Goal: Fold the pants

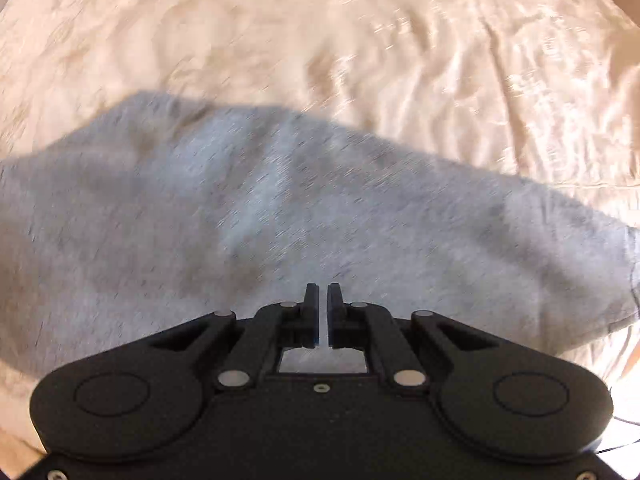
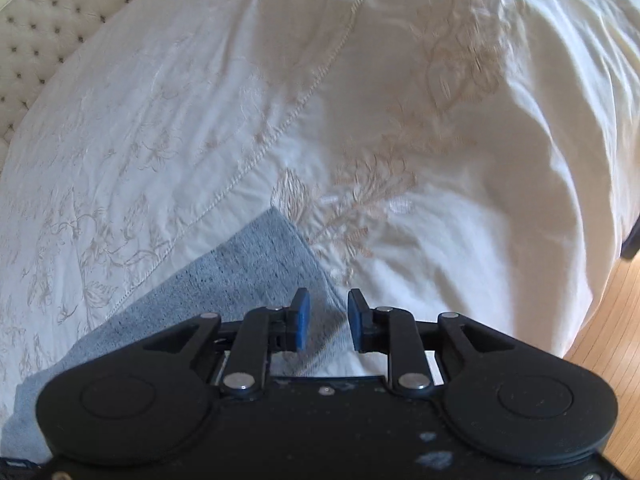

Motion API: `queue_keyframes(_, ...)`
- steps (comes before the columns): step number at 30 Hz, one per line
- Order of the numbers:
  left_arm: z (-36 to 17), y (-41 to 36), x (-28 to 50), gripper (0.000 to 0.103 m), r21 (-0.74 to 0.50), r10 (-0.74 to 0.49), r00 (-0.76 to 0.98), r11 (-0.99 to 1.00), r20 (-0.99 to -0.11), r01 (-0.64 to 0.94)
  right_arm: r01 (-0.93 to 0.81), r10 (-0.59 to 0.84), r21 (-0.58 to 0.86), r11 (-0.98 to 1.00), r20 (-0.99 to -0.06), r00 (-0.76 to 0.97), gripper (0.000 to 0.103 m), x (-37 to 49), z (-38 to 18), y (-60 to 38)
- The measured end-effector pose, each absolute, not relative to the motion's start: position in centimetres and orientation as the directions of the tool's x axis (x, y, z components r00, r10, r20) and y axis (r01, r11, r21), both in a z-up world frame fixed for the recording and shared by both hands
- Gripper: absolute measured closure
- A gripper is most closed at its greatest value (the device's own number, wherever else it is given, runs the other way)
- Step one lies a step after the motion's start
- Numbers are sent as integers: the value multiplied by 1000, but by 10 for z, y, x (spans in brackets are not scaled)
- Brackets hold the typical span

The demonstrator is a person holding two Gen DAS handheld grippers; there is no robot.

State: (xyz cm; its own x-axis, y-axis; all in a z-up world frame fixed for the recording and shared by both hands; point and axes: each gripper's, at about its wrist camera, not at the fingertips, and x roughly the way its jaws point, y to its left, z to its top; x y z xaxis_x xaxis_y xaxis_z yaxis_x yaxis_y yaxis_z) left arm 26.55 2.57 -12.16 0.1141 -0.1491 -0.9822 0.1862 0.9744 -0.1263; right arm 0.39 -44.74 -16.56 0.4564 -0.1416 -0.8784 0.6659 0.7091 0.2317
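Pants [image 1: 280, 208] beneath left gripper [image 1: 323, 294], blurred

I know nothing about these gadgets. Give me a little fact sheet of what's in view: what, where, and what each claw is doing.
garment: grey pants, lying on the bed
surface: cream embroidered bedspread
left gripper: nearly shut, above the pants; whether cloth is pinched cannot be told
right gripper: open, over a pants edge, nothing gripped
picture quality: left view blurred
background: tufted headboard, wood floor
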Motion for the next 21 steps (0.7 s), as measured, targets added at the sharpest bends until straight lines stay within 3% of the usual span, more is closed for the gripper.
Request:
queue_keyframes(4, -136, -29, 305, 90, -169, -209, 152, 956, -966, 239, 575, -114, 215, 789, -869, 482, 77, 33, -162, -447)
queue_keyframes(8, -199, -56, 339, 90, -90, -115, 100, 971, -988, 223, 551, -79, 237, 800, -869, 489, 77, 49, -167, -448)
queue_keyframes(10, -192, -59, 344, 96, -93, -115, 99, 975, -988, 203, 547, -57, 254, 798, -871, 488, 77, 51, -170, -450)
queue_keyframes(16, -153, -58, 314, 92, -148, -183, 129, 958, -975, 244, 512, 12, 306, 803, -867, 499, 76, 44, -174, -465)
queue_keyframes(19, -173, -68, 298, 85, -114, -139, 76, 955, -987, 274, 509, 19, 309, 804, -868, 496, 74, 45, -182, -477)
queue_keyframes(21, -192, -70, 282, 87, -70, -78, 17, 958, -997, 278, 502, 41, 322, 802, -870, 492, 71, 50, -191, -488)
